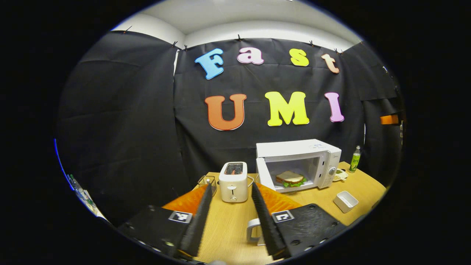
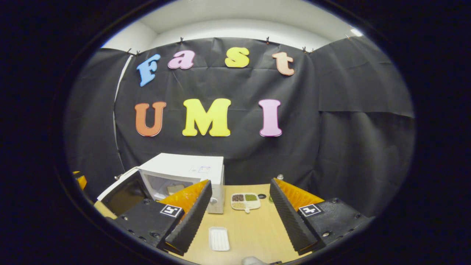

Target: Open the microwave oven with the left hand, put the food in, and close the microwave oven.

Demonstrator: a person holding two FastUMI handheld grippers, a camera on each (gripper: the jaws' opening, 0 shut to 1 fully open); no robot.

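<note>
The microwave oven (image 1: pixel 298 163) is sitting on the wooden table (image 1: pixel 228 224), and its door (image 2: pixel 123 195) is hanging wide open. In the right gripper view the door is swinging out to the left side of the oven. The sandwich (image 1: pixel 290 179) is already lying inside, on the floor of the oven. So it looks like two steps are done: the oven is opened and the food is in. One step is left, and that is shutting the door.

The left gripper (image 1: pixel 230 213) is hanging back from the oven with its two fingers spread apart, and nothing is between them. The right gripper (image 2: pixel 239 217) is also spread wide and is gripping nothing. Both are well apart from the oven.

A white toaster (image 1: pixel 233 182) is standing just to the left of the oven, and a small wire basket (image 1: pixel 207 182) is sitting beside it. What is in the basket is too small to tell. A mug handle (image 1: pixel 254 232) is peeking out by the left gripper's finger.

A little dish with parts (image 2: pixel 245 201) is resting near the oven, holding dark, green and pale bits that look like beans or grains. A white tray (image 2: pixel 218 238) is lying near the front with nothing in it. A green bottle (image 1: pixel 354 159) is standing behind the oven's right side.
</note>
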